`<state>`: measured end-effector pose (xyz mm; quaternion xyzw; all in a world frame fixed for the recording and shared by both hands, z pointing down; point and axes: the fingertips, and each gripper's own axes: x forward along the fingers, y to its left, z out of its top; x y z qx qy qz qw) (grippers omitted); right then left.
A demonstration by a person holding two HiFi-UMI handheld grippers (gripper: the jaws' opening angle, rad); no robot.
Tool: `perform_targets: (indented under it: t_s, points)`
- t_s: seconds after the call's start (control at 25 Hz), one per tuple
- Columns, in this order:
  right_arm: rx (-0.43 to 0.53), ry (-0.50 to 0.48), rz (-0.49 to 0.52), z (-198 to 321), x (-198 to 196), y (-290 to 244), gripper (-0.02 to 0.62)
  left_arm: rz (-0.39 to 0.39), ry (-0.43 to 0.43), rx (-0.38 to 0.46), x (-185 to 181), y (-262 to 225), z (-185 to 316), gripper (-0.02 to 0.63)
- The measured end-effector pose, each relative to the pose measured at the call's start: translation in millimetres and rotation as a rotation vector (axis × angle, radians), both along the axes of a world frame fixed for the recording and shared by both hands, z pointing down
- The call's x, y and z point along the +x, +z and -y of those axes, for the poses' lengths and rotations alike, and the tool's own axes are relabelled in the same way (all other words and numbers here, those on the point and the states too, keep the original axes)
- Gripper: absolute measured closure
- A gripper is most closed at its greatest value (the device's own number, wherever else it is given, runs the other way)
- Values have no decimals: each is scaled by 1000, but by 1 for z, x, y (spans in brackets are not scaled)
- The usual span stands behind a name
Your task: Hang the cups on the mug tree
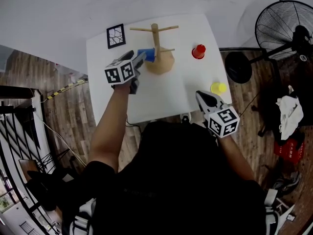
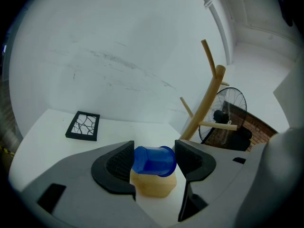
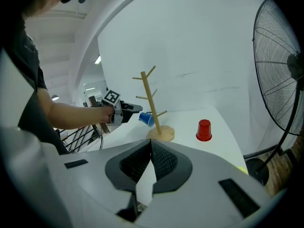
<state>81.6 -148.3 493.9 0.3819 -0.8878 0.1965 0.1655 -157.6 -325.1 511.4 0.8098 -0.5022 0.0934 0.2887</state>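
Note:
A wooden mug tree [image 1: 157, 45] stands at the back of the white table [image 1: 161, 92], its pegs bare. My left gripper [image 1: 142, 58] is shut on a blue cup [image 1: 147, 55], held sideways right beside the trunk. In the left gripper view the blue cup [image 2: 154, 160] sits between both pads, above the tree's base [image 2: 153, 185]. A red cup [image 1: 198, 51] stands upside down to the right of the tree. Near the table's right edge lies a yellow cup [image 1: 218, 87]. My right gripper [image 1: 201, 96] hovers at the front right corner, shut with nothing in it [image 3: 151, 160].
A black-framed patterned tile [image 1: 116, 35] lies at the table's back left corner. A standing fan [image 1: 286, 31] is on the floor to the right, with clothes and a red bag beside it. A metal railing runs along the left.

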Motion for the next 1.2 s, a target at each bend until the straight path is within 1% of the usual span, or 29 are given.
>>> perform_targets:
  t_s: [0.16, 0.28, 0.44, 0.6, 0.68, 0.92, 1.08, 1.2]
  points:
    - [1, -6, 2, 2, -1, 0, 588, -6, -5, 33, -2, -16, -5, 339]
    - [5, -13, 4, 3, -4, -1, 588, 8, -6, 57, -3, -28, -13, 339]
    - [19, -29, 11, 4, -10, -6, 588, 4, 16, 75, -2, -43, -33, 348]
    - [37, -56, 19, 5, -19, -14, 588, 47, 23, 103, -6, -58, -58, 376]
    - [50, -73, 20, 8, -24, -18, 588, 76, 21, 119, -8, -65, -71, 397]
    - [85, -125, 19, 15, -37, -29, 588, 133, 5, 170, -14, -83, -110, 534]
    - [100, -160, 14, 18, -43, -33, 588, 191, -6, 166, -15, -80, -139, 575]
    - [105, -183, 7, 17, -48, -35, 588, 206, 8, 147, -11, -72, -160, 586]
